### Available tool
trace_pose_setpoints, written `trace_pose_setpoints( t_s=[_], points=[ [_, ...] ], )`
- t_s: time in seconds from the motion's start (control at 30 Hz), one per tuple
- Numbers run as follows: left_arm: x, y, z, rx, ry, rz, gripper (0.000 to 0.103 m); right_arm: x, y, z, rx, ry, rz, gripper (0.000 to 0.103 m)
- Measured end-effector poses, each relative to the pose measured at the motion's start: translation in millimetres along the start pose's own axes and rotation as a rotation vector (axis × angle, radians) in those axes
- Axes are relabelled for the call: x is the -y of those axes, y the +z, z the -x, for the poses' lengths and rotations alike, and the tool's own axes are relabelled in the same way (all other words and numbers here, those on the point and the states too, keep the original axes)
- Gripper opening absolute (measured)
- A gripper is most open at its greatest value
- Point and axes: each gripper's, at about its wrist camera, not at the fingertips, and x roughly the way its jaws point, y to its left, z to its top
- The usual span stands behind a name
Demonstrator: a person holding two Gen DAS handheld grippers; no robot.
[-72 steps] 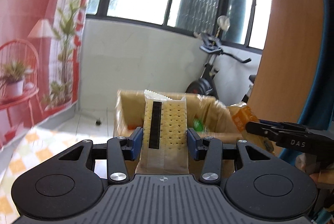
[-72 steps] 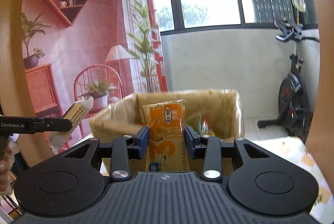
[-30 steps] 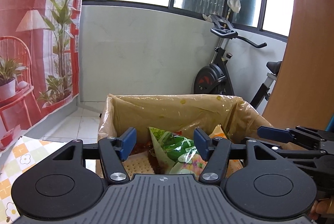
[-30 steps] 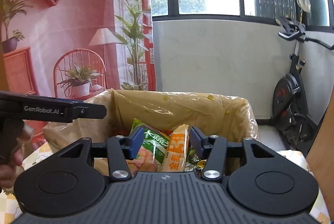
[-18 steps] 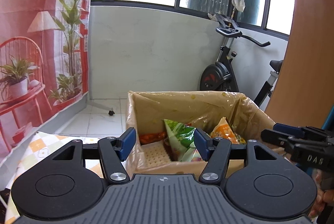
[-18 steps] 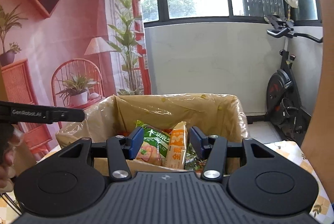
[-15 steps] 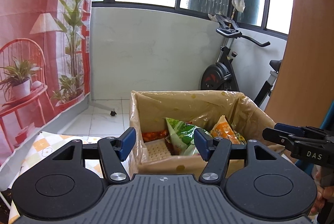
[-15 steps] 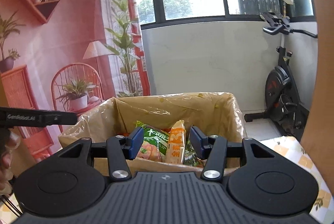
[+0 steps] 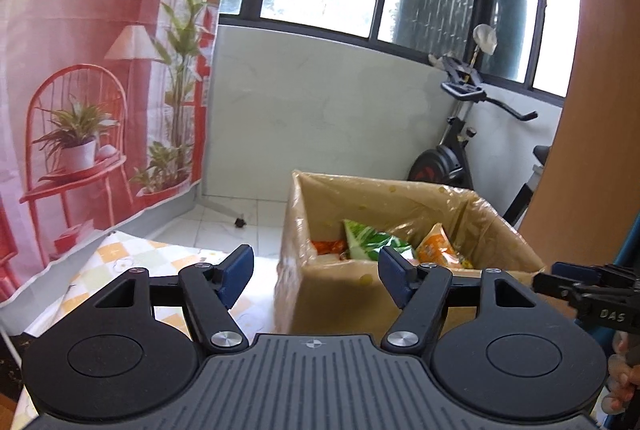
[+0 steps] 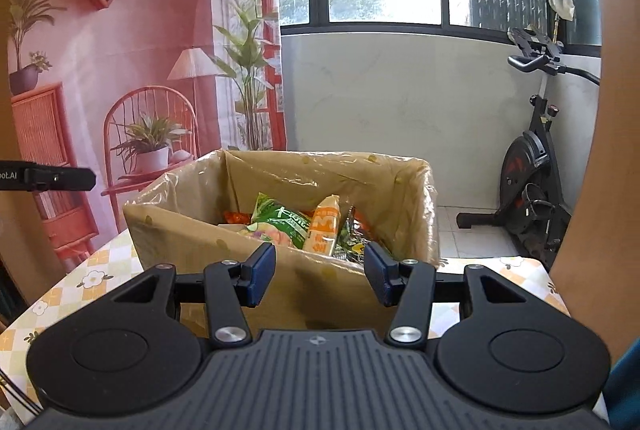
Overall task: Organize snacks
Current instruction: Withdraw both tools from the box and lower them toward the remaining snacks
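With both the left tool (image 9: 316, 276) and right tool (image 10: 320, 272) spread wide and empty, light, crinkly, crushable foil snack packets (image 10: 296, 224) are seen at twelve o'clock inside the plastic-lined cardboard box (image 10: 208, 230) on the bench (image 10: 92, 278), best pinched at a sealed edge.

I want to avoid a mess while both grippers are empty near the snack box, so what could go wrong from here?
1. The cardboard box stands right in front of the open right gripper; a forward push could shove it across the tablecloth.
2. The green packet and orange packet stand tilted on the pile; a knock could topple them.
3. The loose plastic liner might snag the fingers.
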Motion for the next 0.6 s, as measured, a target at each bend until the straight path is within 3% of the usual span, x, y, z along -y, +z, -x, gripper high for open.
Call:
trace_pose_setpoints(
  t_s=[0.27, 0.6],
  points=[
    [-3.2, -8.7, 13.1, -0.022, 0.004, -0.035, 0.071, 5.1, -22.9, 10.5, -0.001, -0.002, -0.089, 0.053],
    [-33.0, -43.3, 16.4, -0.127, 0.031, -0.006, 0.071, 7.9, -66.1, 12.5, -0.084, -0.016, -0.119, 0.053]
  ],
)
